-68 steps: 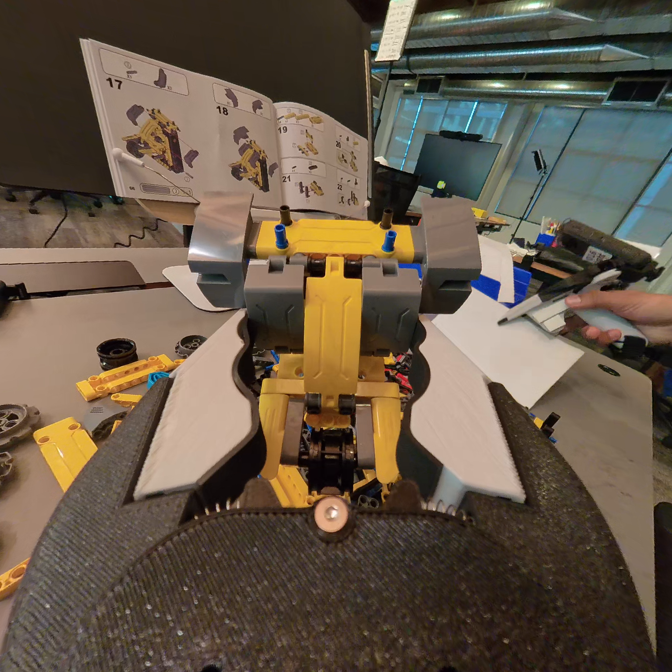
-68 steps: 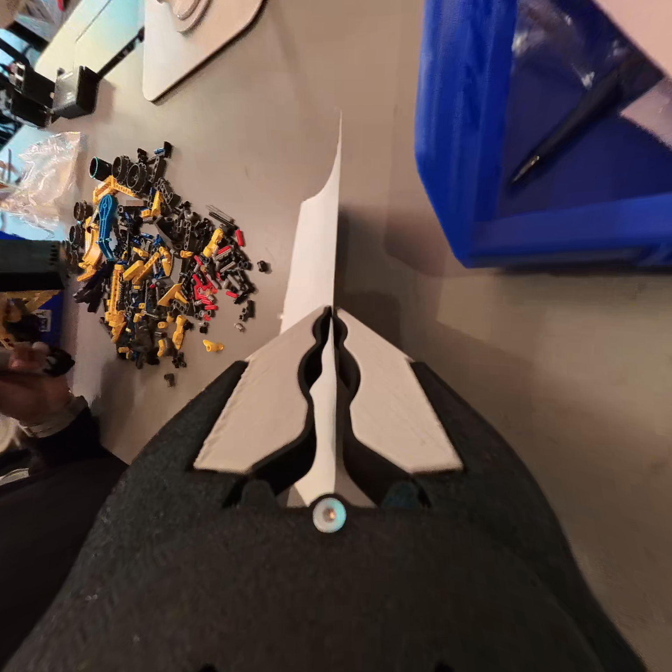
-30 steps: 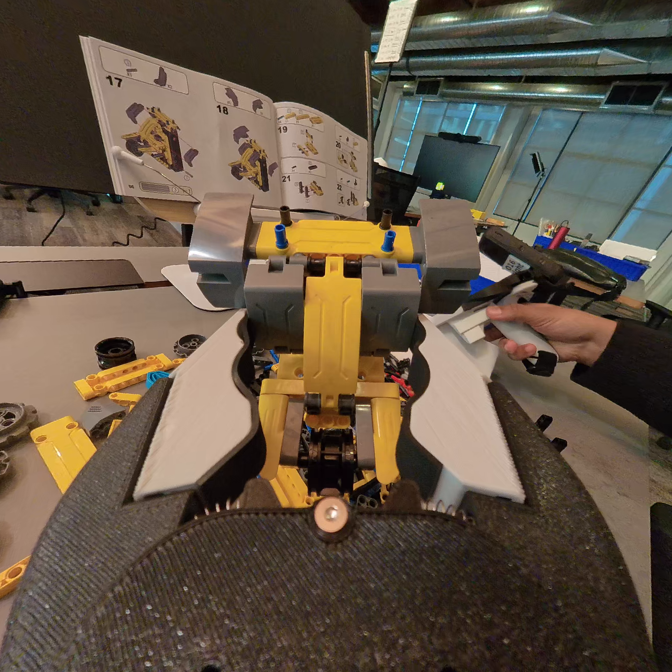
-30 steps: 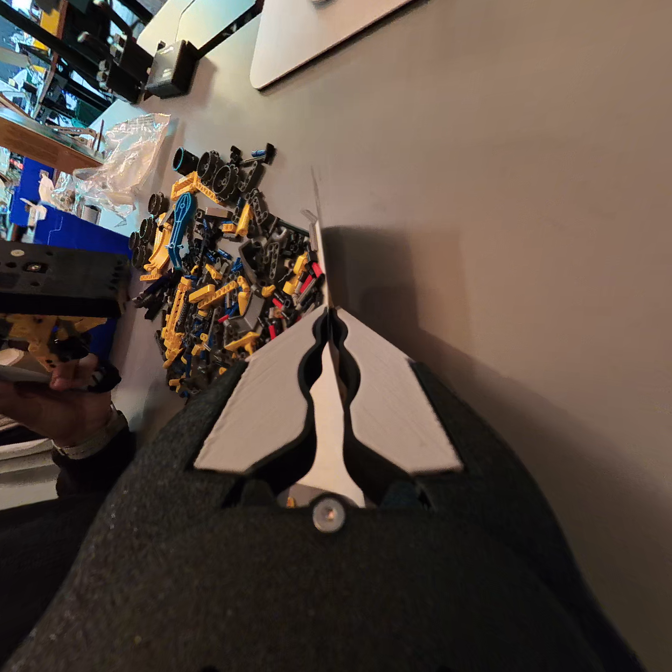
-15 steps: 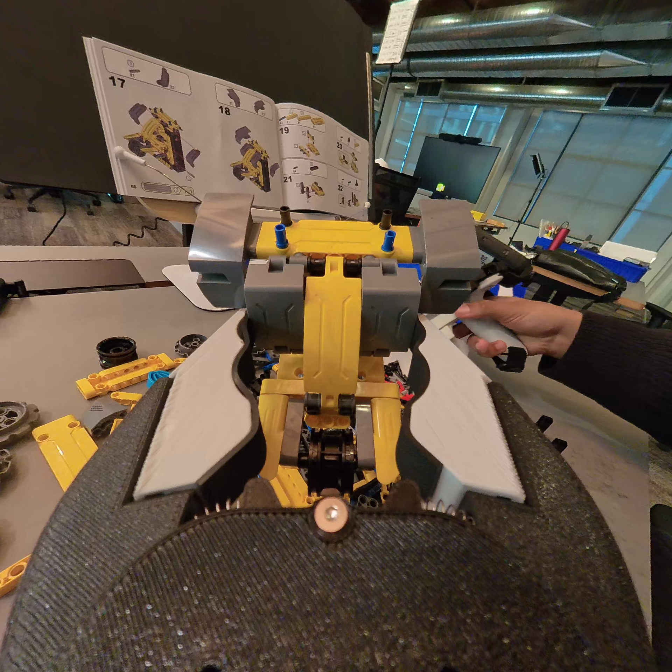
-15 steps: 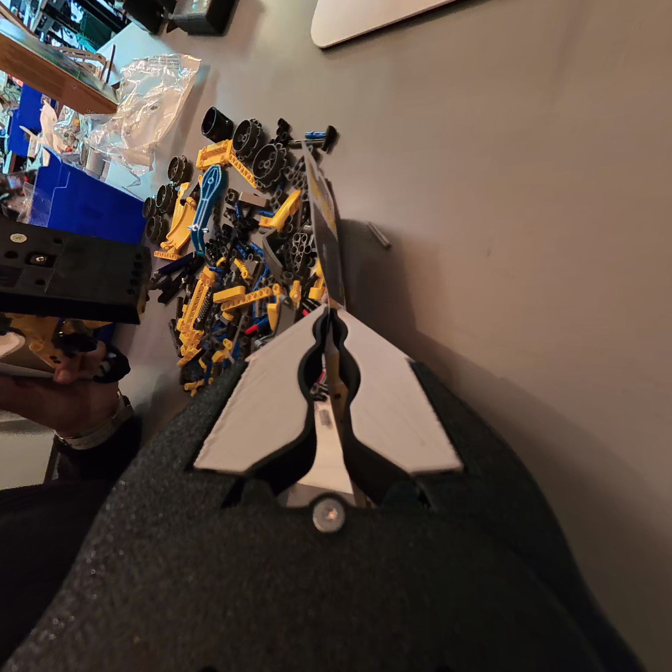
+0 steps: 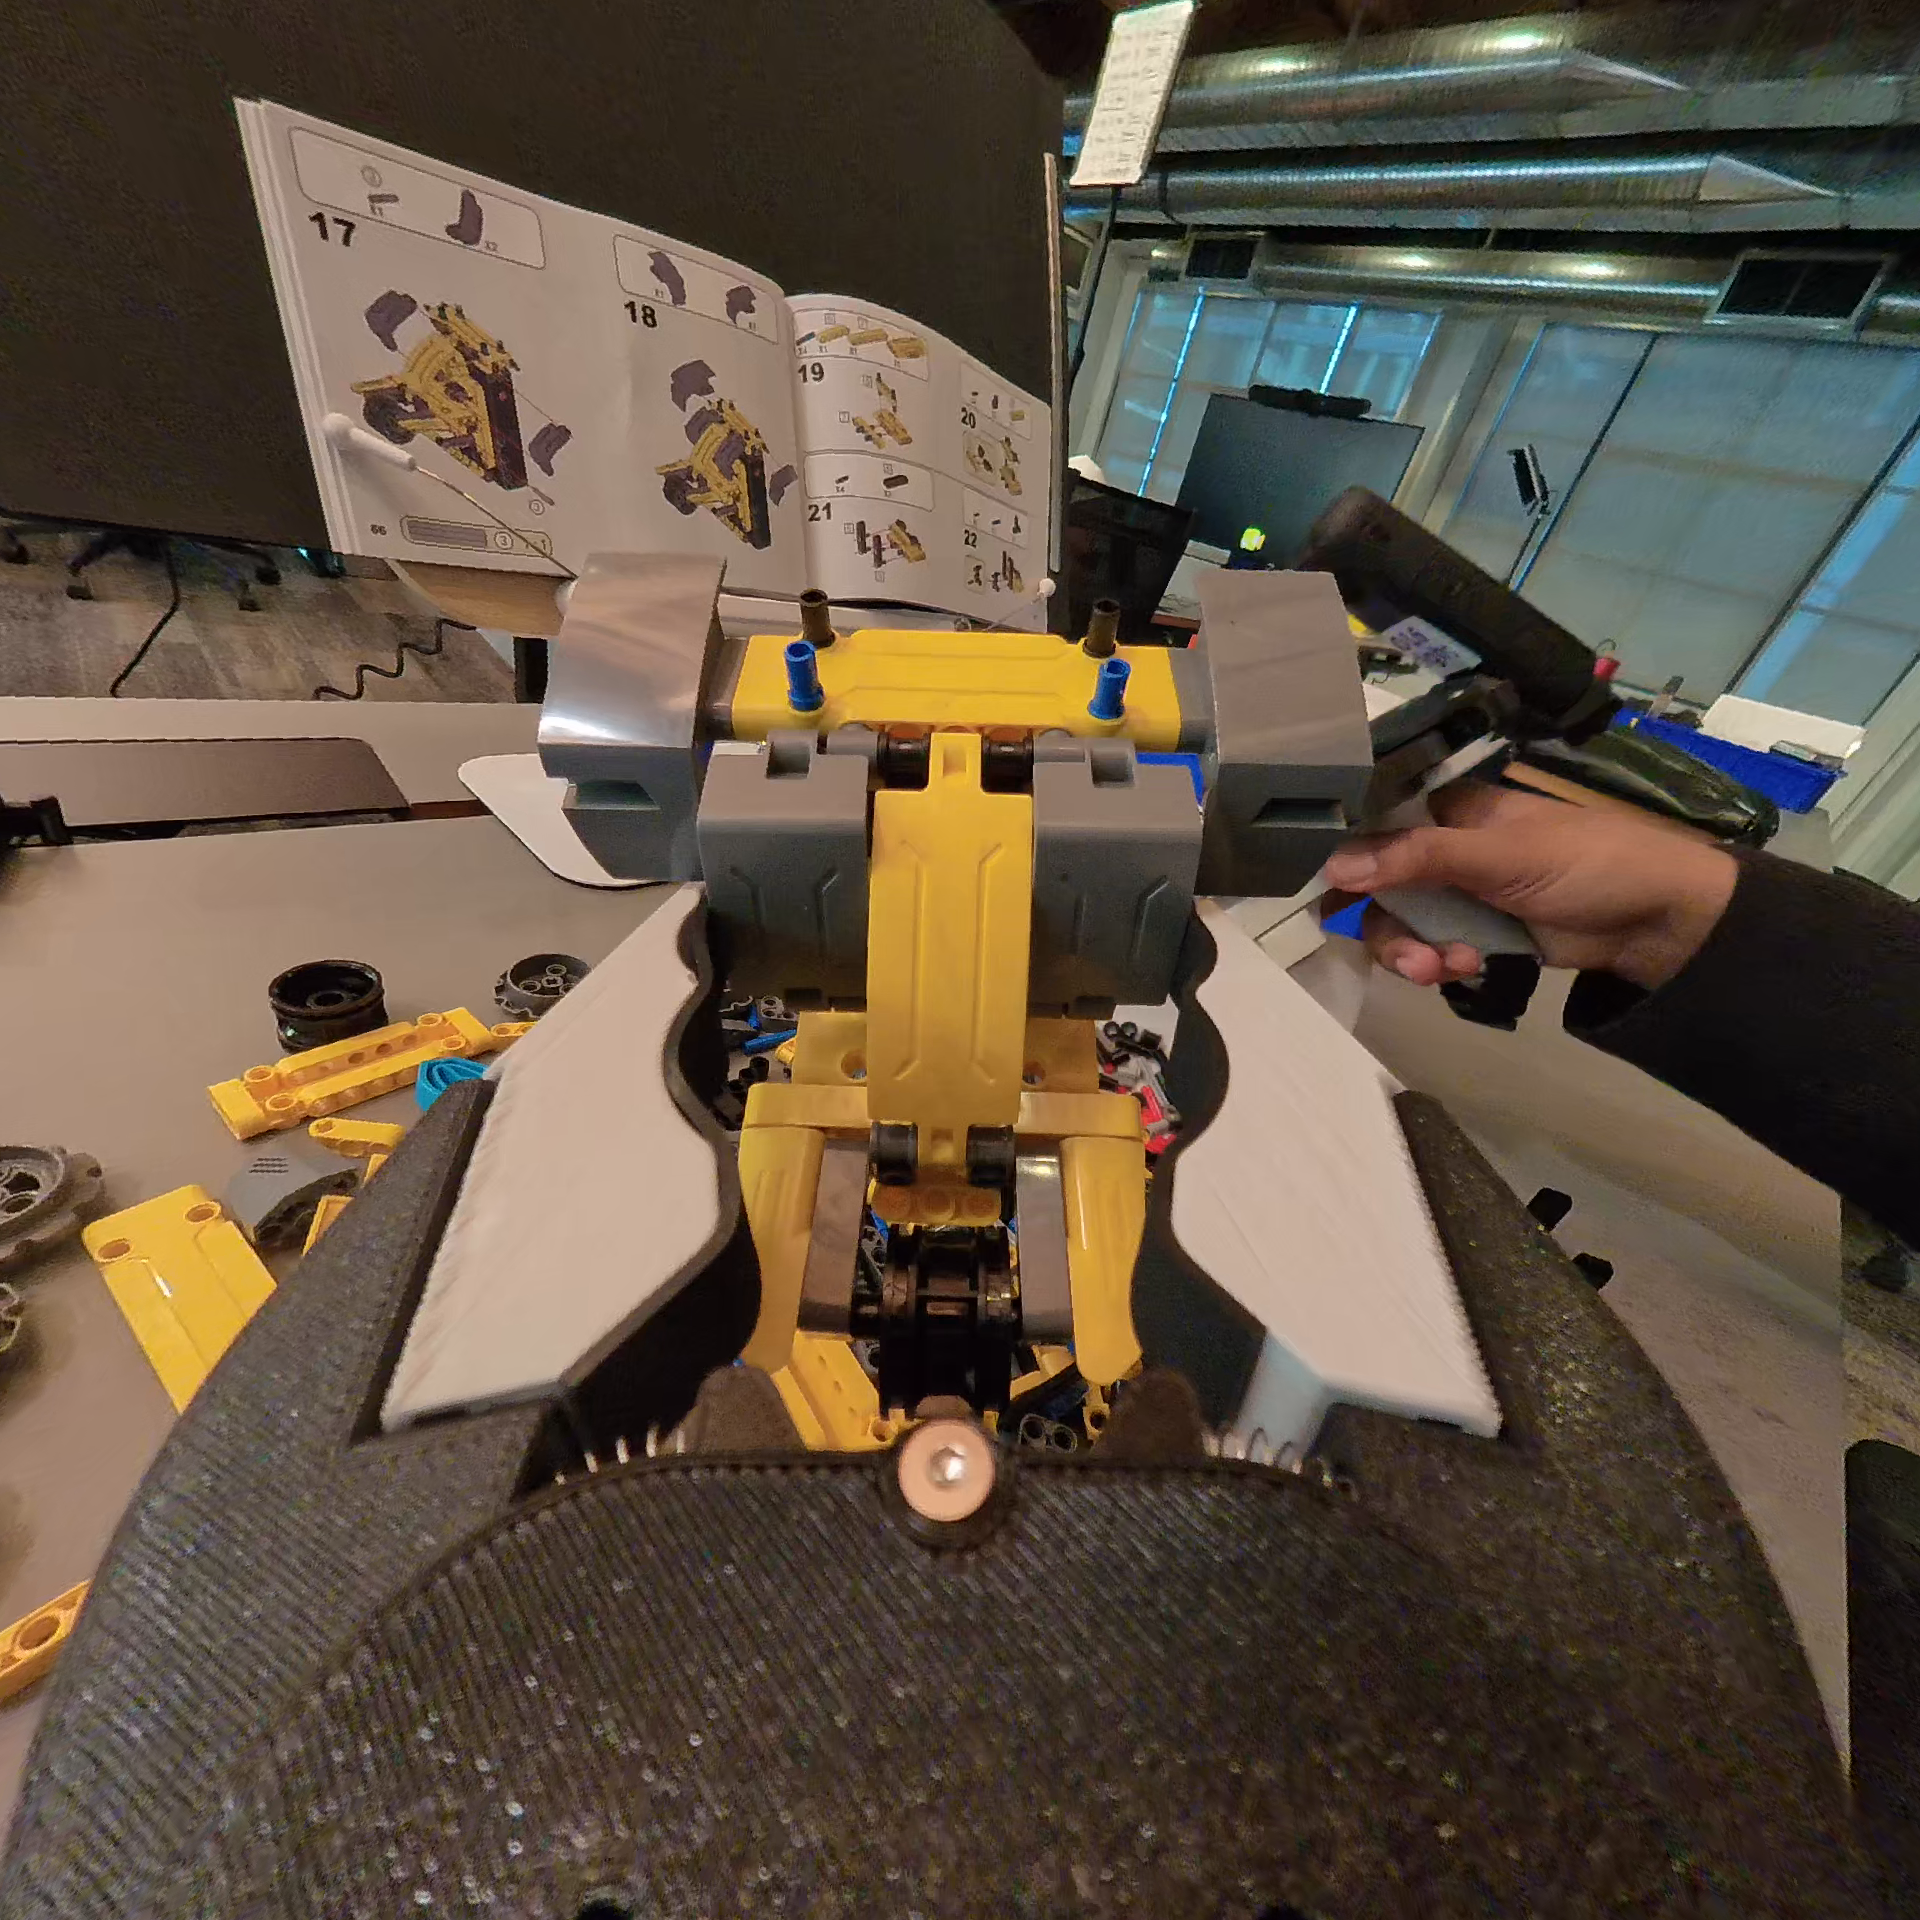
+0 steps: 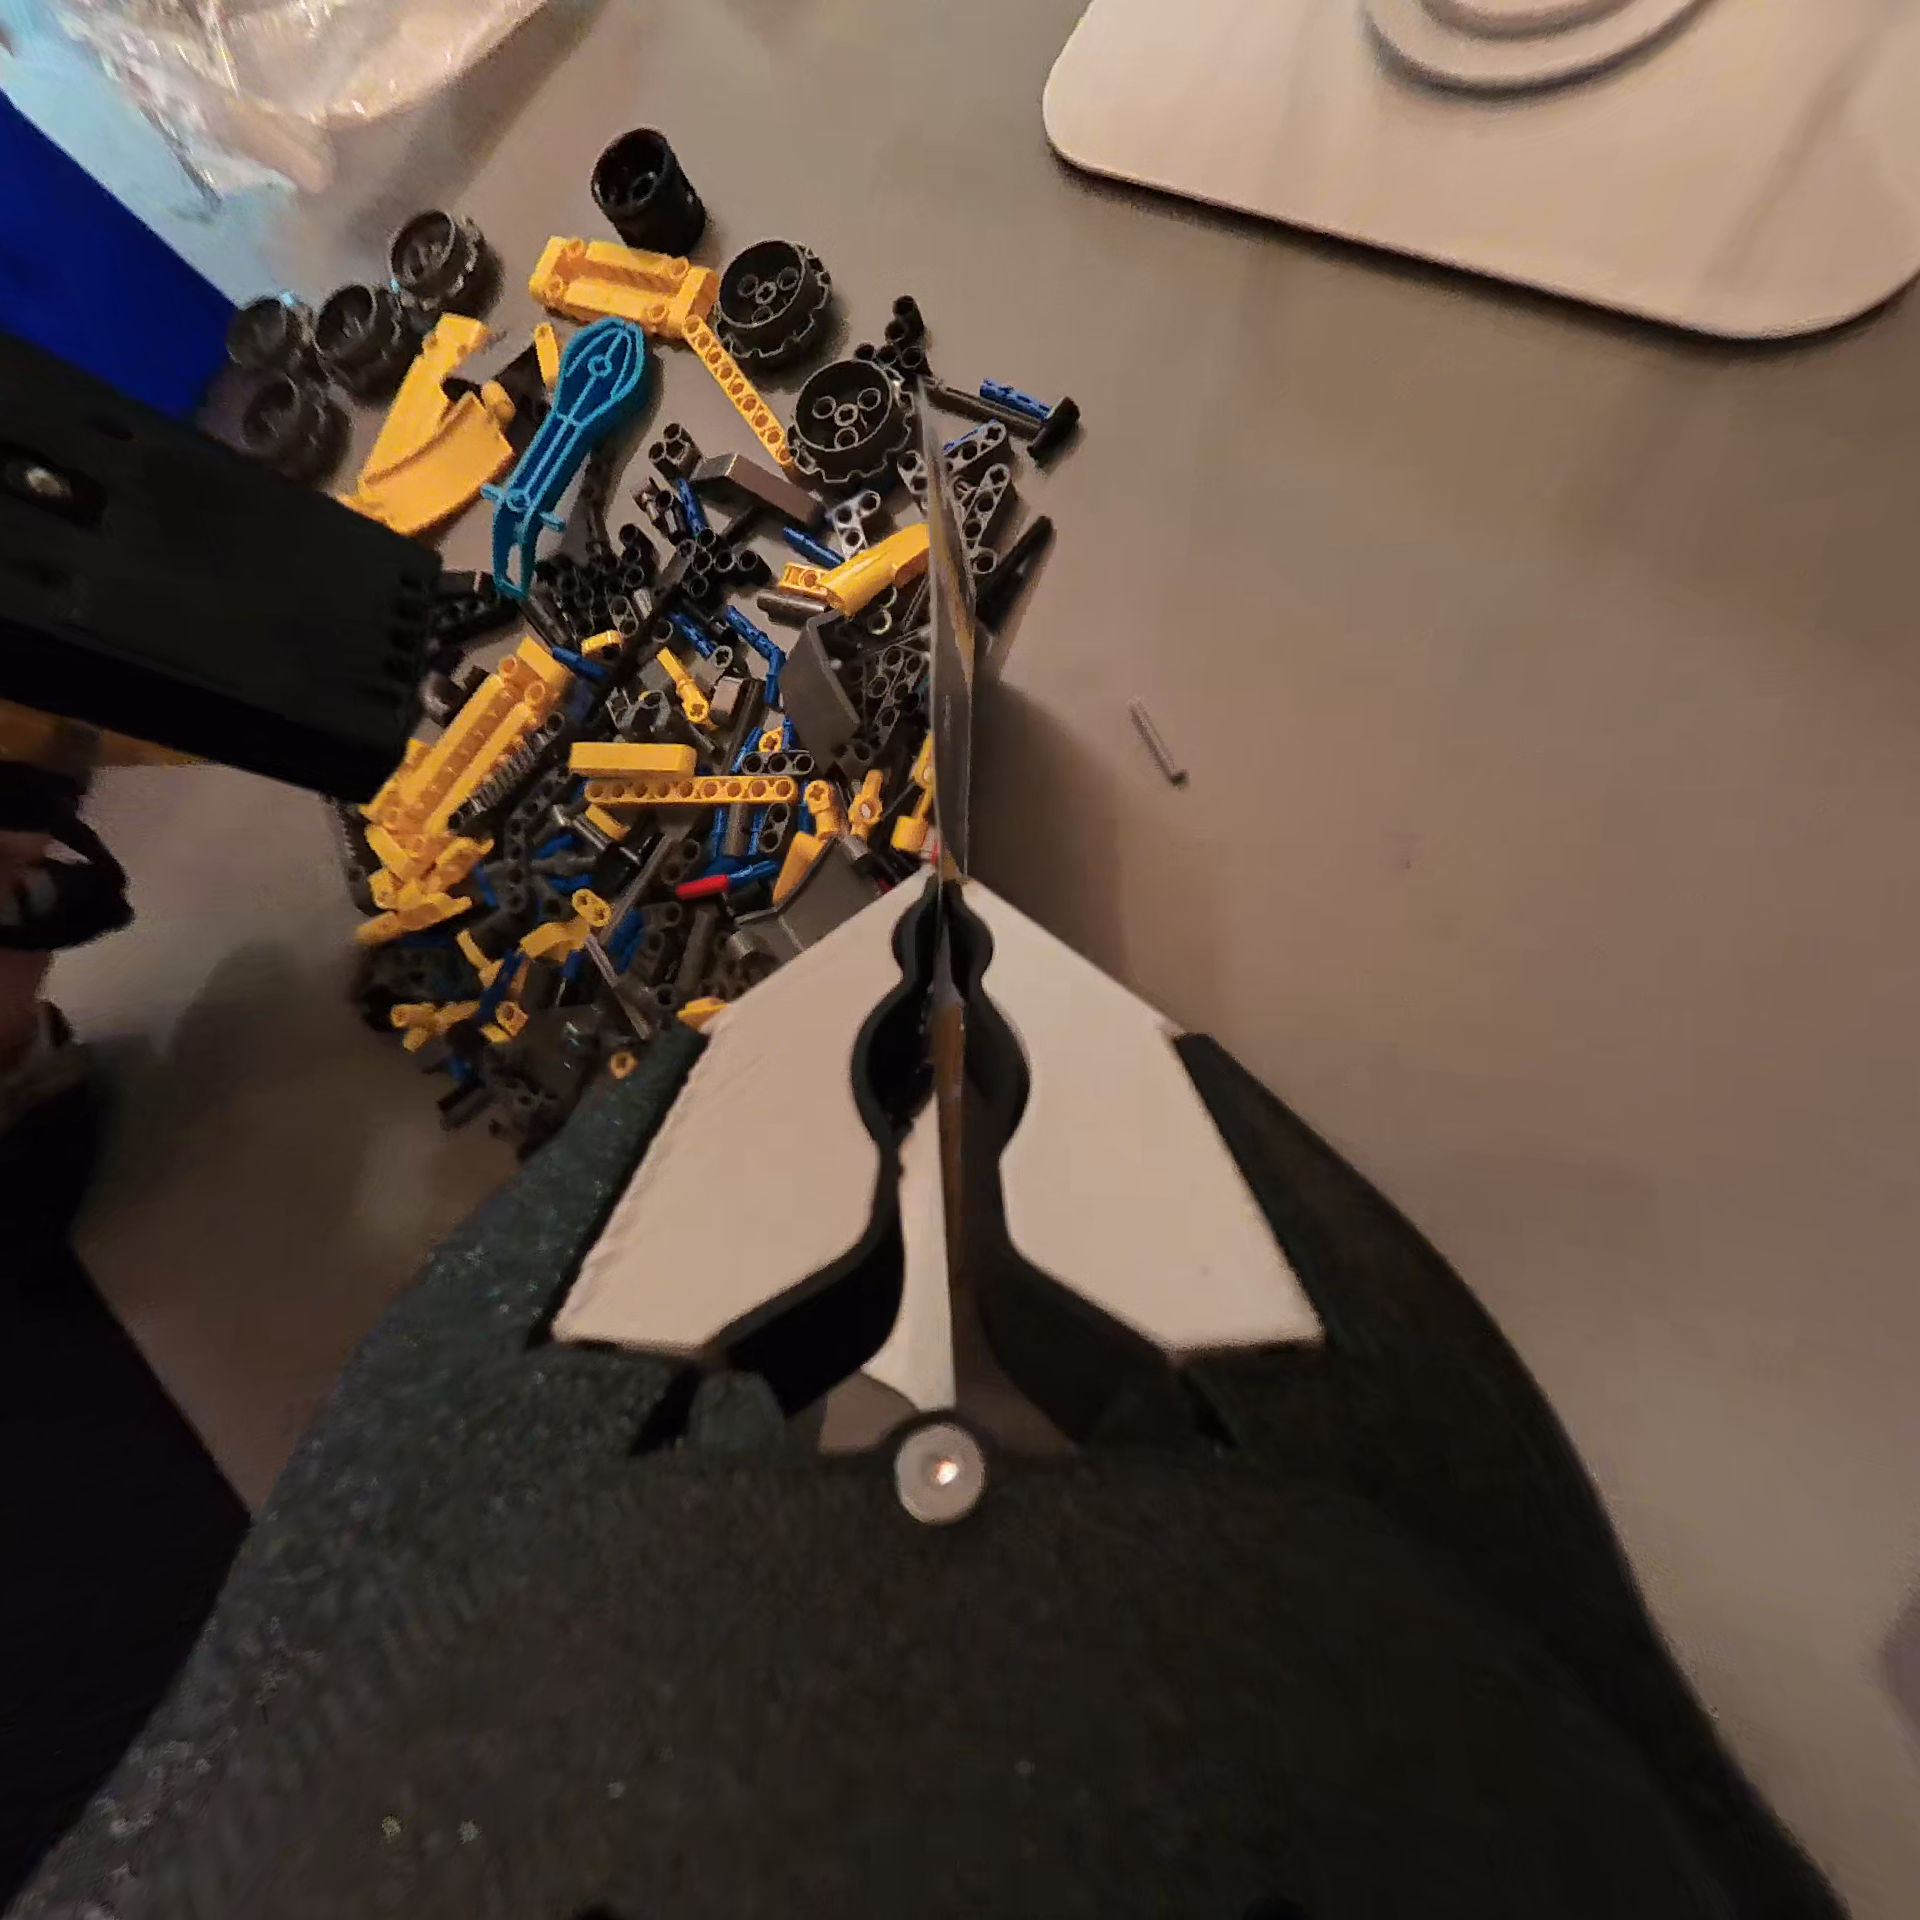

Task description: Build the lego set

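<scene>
My left gripper (image 7: 948,935) is shut on a yellow and grey brick model (image 7: 951,675) and holds it upright above the table, its blue and black pins pointing up. My right gripper (image 8: 940,883) is shut on a thin sheet (image 8: 951,644), seen edge-on, which sticks out forward over a pile of loose yellow, black and blue parts (image 8: 665,727). In the left wrist view the right gripper (image 7: 1455,623) and the hand holding it (image 7: 1538,894) are just right of the model. The left gripper's black body (image 8: 208,623) shows at the left of the right wrist view.
An open instruction booklet (image 7: 644,364) stands behind the model. Loose yellow beams (image 7: 343,1070) and a black wheel (image 7: 327,1003) lie on the grey table at the left. A white stand base (image 8: 1507,156), a blue bin (image 8: 83,260) and a clear plastic bag (image 8: 260,62) lie beyond the pile. Spacing between my two grippers at the tips: around 20 centimetres. The left tips stand about 20 centimetres off the black wheel (image 7: 327,1003). The right camera catches it too, in the right wrist view (image 8: 619,191).
My right gripper has carried the sheet from beside a blue bin to over the parts pile, closing in on the model. My left gripper and the model have stayed put.
</scene>
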